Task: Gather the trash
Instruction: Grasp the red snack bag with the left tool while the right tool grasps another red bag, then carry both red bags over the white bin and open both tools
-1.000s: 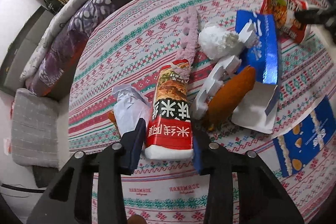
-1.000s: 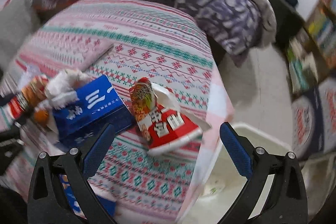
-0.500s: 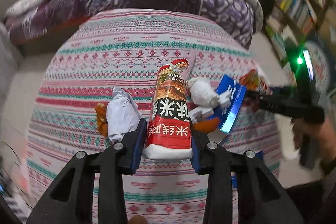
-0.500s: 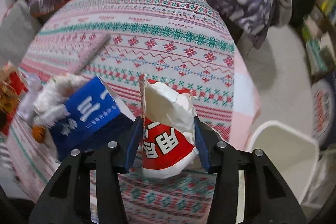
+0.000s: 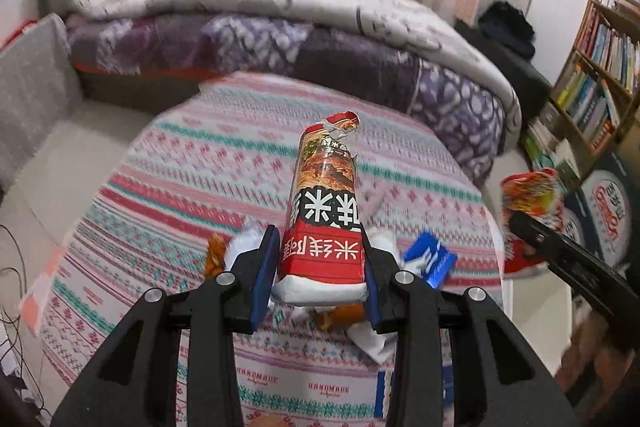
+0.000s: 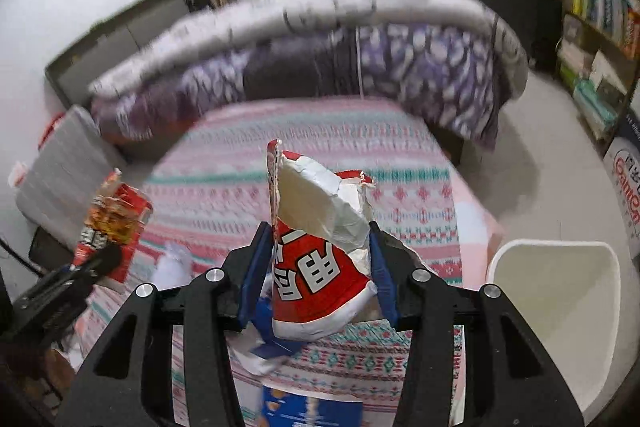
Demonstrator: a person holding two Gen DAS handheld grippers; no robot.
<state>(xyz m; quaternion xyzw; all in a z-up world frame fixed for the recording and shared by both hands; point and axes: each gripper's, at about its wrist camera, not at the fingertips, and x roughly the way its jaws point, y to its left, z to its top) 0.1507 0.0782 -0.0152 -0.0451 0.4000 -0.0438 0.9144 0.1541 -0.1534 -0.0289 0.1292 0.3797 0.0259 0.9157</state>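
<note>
My left gripper (image 5: 318,281) is shut on a tall red noodle packet (image 5: 324,211) and holds it up above the patterned table cloth (image 5: 192,187). My right gripper (image 6: 318,287) is shut on a torn red wrapper (image 6: 320,259) with a silver inside, also lifted off the table. A white trash bin (image 6: 556,307) stands on the floor to the right of the right gripper. Each gripper's load shows in the other view: the torn wrapper (image 5: 528,203) and the noodle packet (image 6: 112,215).
Below the left gripper lie a blue box (image 5: 430,261), crumpled white paper (image 5: 244,247) and an orange wrapper (image 5: 214,255). A blue snack bag (image 6: 308,409) lies at the near edge. A folded purple quilt (image 5: 320,47) is behind, a bookshelf (image 5: 600,67) at the right.
Both grippers closed on their wrappers and lifted them off the table. The views tilted up from the table top toward the room.
</note>
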